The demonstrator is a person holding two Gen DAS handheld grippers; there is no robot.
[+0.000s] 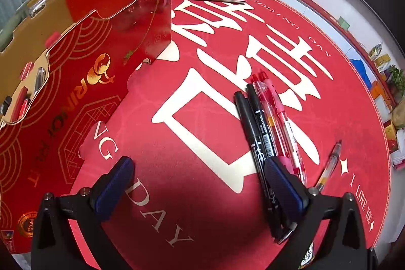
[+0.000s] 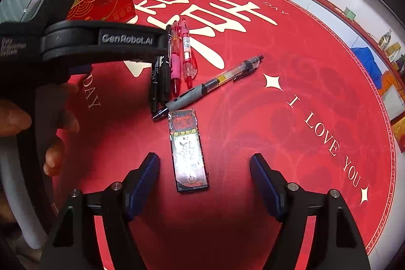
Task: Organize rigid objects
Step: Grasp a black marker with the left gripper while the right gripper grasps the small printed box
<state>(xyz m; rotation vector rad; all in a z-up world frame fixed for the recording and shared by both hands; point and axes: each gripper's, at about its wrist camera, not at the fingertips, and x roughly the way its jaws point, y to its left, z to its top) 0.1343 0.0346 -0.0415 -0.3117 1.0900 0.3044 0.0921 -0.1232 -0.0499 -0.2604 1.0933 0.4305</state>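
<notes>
Red counter (image 1: 202, 103) held pens (image 1: 265, 118) beside box (image 1: 83, 82); left tool (image 1: 200, 184) and right tool (image 2: 205, 173) both released; next judged: grasp a pen

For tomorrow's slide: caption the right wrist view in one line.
Open right gripper straddles a flat decorated box on the red mat, pens lying beyond.

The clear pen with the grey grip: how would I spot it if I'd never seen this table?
Start at the round red table mat and find the row of pens side by side near its middle. The clear pen with the grey grip lies just right of them. Unlike the two black markers and two red pens, it lies slanted, alone.
</notes>
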